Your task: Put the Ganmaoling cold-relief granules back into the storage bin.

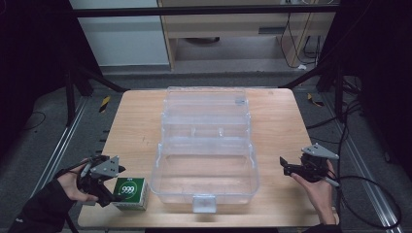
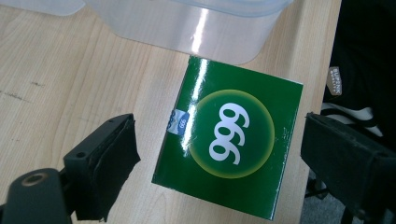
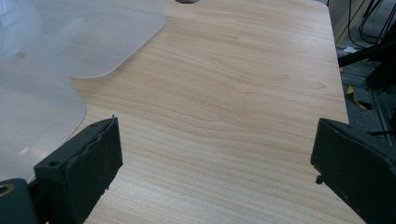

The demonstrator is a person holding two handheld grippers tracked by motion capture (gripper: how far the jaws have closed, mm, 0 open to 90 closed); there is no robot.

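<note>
Your left hand-held gripper [image 2: 219,154] hangs wide open astride the green 999 box [image 1: 130,192] at the counter's [image 1: 277,121] near-left corner, gripping nothing; right hand-held gripper [image 3: 215,158] open, empty, beside the clear case [image 1: 204,170].

A light wooden table [image 1: 136,116] carries a clear plastic box [image 1: 204,167] and a green carton [image 1: 130,192].

Table [image 1: 136,121]: pale wood-grain top, smooth and matt, marked by faint scuffs. Storage box [image 1: 204,165]: clear plastic, smooth, with soft highlights. Green carton [image 2: 229,135]: glossy printed card, streaked by reflections. Left gripper [image 2: 219,154] and right gripper [image 3: 215,172]: matt black jaws faced with rough-edged padding.
</note>
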